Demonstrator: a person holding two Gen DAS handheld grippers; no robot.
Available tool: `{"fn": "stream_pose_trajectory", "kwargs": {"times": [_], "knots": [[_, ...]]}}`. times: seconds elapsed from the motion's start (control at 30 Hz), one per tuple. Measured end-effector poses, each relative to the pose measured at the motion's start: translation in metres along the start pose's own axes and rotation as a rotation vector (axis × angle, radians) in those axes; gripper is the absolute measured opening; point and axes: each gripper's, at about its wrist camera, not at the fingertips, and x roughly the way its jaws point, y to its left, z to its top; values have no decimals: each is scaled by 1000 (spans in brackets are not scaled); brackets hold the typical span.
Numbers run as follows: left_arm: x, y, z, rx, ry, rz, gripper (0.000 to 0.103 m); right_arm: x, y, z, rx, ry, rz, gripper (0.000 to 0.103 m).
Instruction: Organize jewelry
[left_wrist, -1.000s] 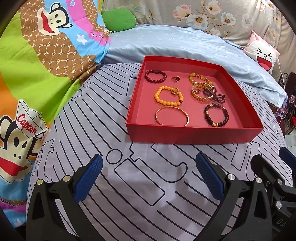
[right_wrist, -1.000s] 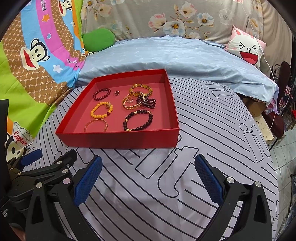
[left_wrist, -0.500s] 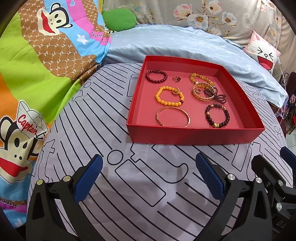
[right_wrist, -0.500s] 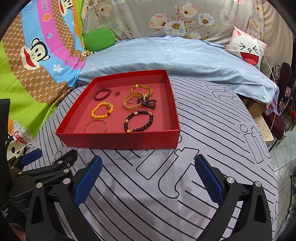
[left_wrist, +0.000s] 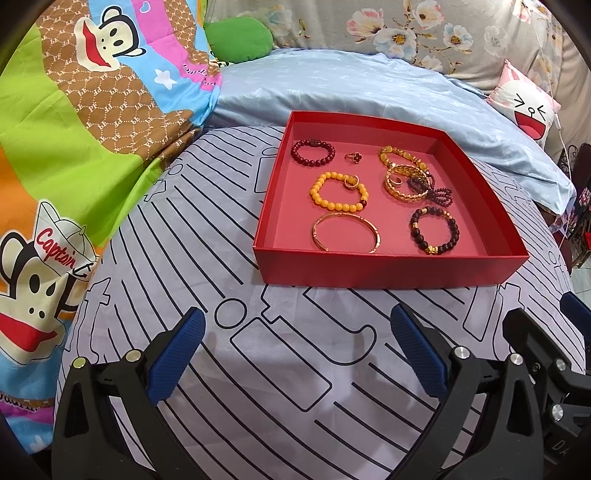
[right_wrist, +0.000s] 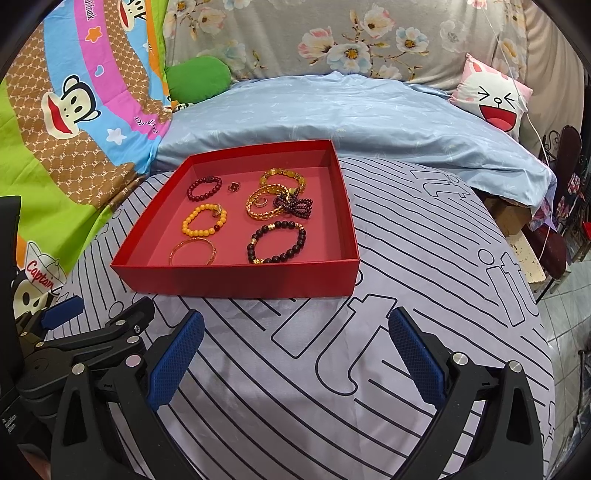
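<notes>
A shallow red box (left_wrist: 384, 267) (right_wrist: 236, 282) sits on a grey striped cloth. Inside lie a dark red bead bracelet (left_wrist: 313, 151), a small flower ring (left_wrist: 353, 157), an orange bead bracelet (left_wrist: 338, 192), a gold bangle (left_wrist: 345, 233), a dark bead bracelet (left_wrist: 434, 235) and tangled gold and purple bracelets (left_wrist: 410, 177). My left gripper (left_wrist: 295, 350) is open and empty, short of the box's near wall. My right gripper (right_wrist: 295, 350) is open and empty, near the box's front right corner. The left gripper shows in the right wrist view (right_wrist: 99, 328).
A light blue quilt (right_wrist: 351, 118) lies behind the box. A cartoon monkey blanket (left_wrist: 74, 129) covers the left side. A green cushion (right_wrist: 197, 79) and a pink face pillow (right_wrist: 495, 98) sit at the back. The cloth-covered surface drops off at the right (right_wrist: 543, 295).
Both views have shifted very slightly; the box sits a touch farther right in the left wrist view. Both grippers stay open and empty.
</notes>
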Motion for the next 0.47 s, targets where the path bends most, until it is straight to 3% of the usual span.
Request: {"fn": "stream_pose_trajectory", "kwargs": {"times": [0.47], "knots": [[-1, -2, 0, 6, -10, 11, 96, -1, -1, 1, -1, -4, 1, 97]]}}
